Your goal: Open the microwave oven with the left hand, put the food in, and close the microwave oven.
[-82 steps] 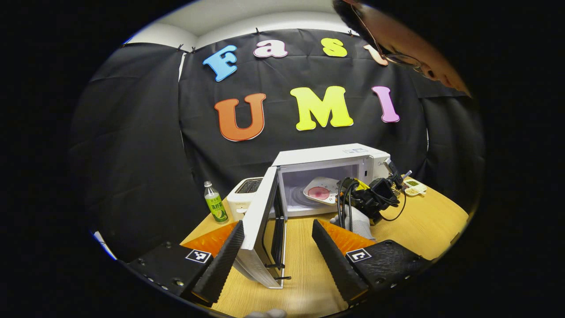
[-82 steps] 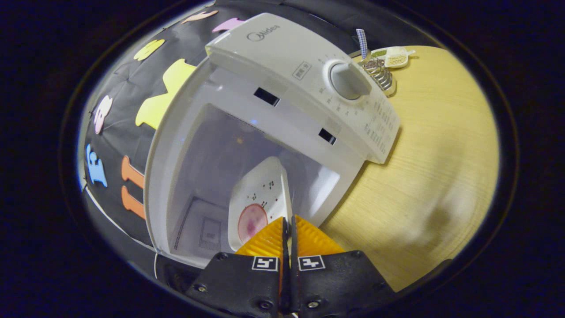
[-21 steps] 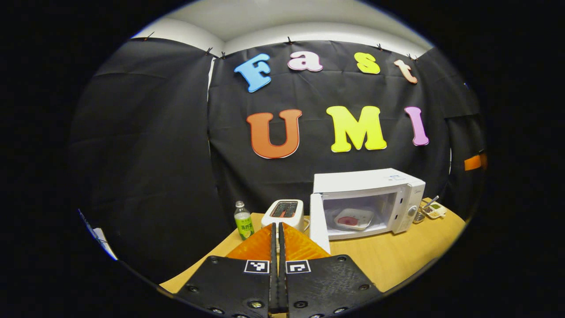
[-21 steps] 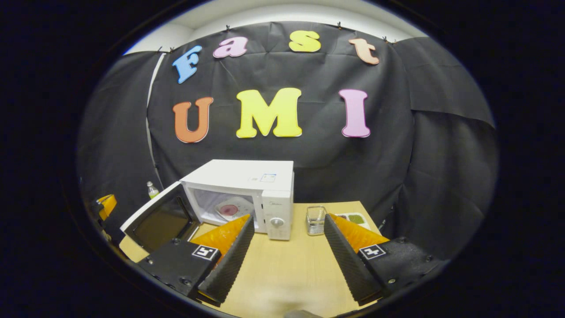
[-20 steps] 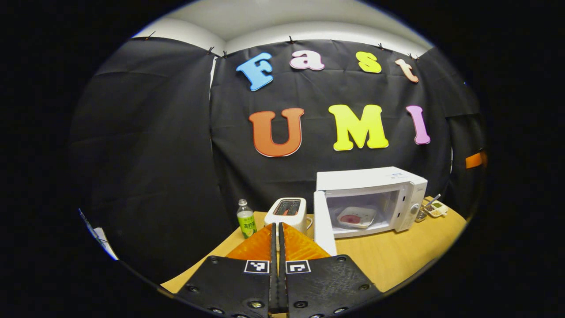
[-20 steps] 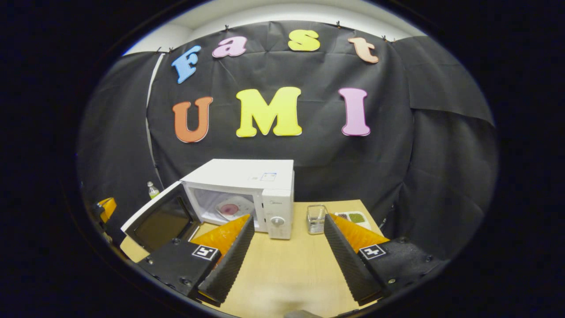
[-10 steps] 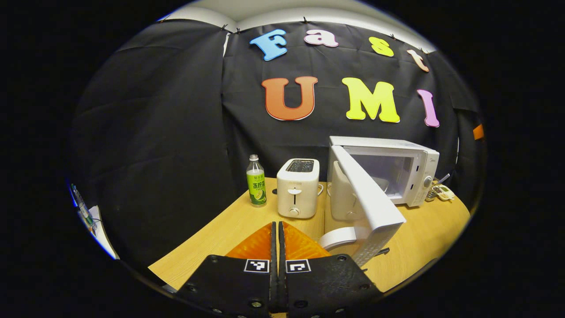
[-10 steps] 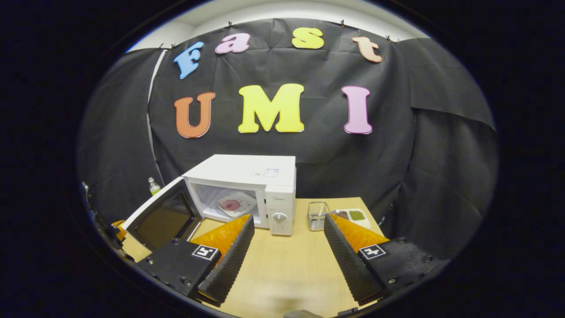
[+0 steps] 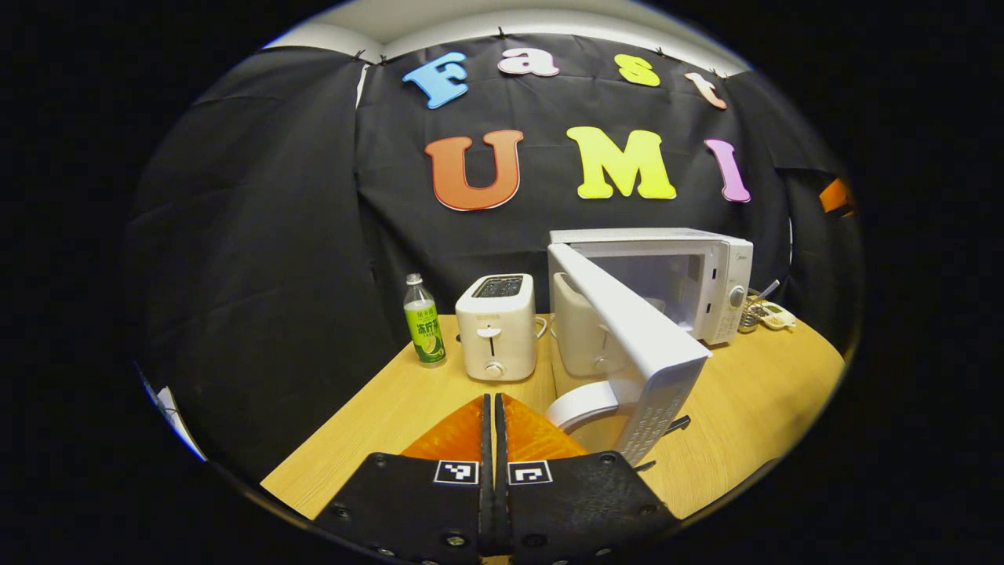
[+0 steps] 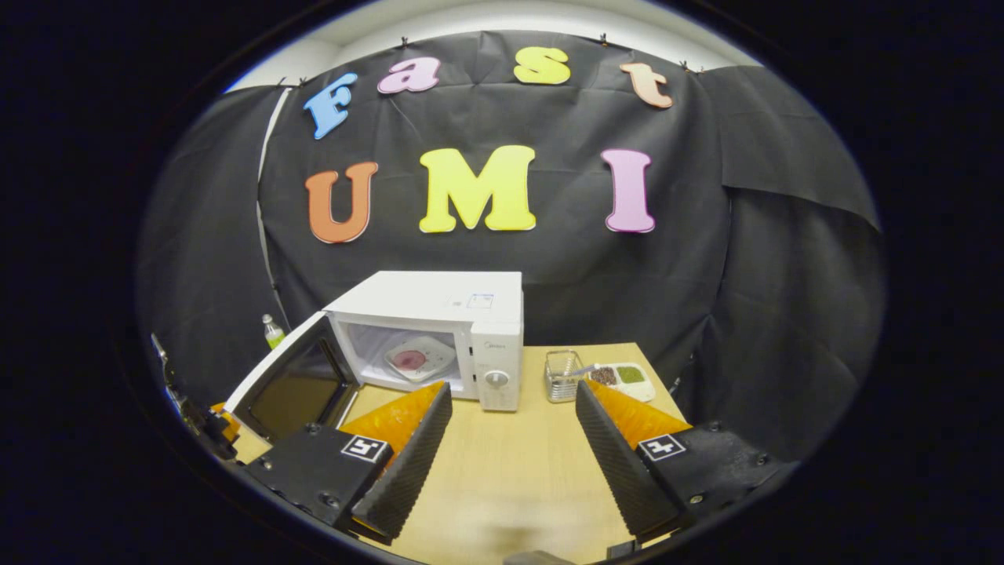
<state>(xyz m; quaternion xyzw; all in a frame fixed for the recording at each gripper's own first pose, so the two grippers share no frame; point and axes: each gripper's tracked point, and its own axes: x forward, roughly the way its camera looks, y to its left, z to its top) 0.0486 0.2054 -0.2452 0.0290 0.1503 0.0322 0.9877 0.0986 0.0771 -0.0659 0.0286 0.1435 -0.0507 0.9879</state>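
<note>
Currently the plate of food [image 10: 420,358] sits inside the microwave [image 10: 439,314]; door [image 9: 627,337] ajar. Left gripper [image 9: 494,412] pressed closed, empty, near the handle [image 9: 584,402]; right gripper [image 10: 508,416] spread wide. Risk: an off-centre push skids the oven instead of latching.

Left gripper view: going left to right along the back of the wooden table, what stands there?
Green-labelled clear plastic bottle → white two-slot toaster → white microwave oven with its door swung open → small white dish at the far right.
</note>
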